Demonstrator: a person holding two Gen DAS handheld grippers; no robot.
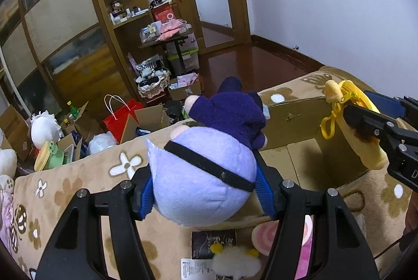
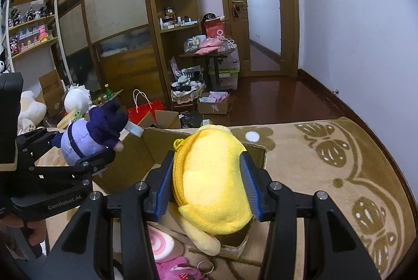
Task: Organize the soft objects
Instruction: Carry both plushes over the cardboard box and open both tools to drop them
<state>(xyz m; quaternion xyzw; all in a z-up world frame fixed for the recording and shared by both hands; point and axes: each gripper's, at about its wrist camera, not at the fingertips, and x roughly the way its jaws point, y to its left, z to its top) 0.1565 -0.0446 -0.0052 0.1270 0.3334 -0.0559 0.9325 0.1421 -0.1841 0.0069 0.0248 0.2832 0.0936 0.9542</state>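
My left gripper (image 1: 206,191) is shut on a lavender and dark purple plush doll (image 1: 209,157), held above the bed by the left wall of an open cardboard box (image 1: 295,123). My right gripper (image 2: 209,188) is shut on a yellow plush pouch (image 2: 214,175) with a zipper and a clip, held over the box (image 2: 146,152). In the left wrist view the right gripper (image 1: 371,120) with the yellow pouch (image 1: 365,149) is at the right. In the right wrist view the left gripper (image 2: 86,149) with the purple doll (image 2: 91,133) is at the left.
The box sits on a tan flowered bed cover (image 1: 78,188). A pink swirl plush (image 2: 162,243), a pink plush (image 2: 177,269), a white fluffy toy (image 1: 235,264) and a dark booklet (image 1: 214,243) lie near me. Beyond the bed are cartons, a red bag (image 1: 120,120), plush toys and shelves.
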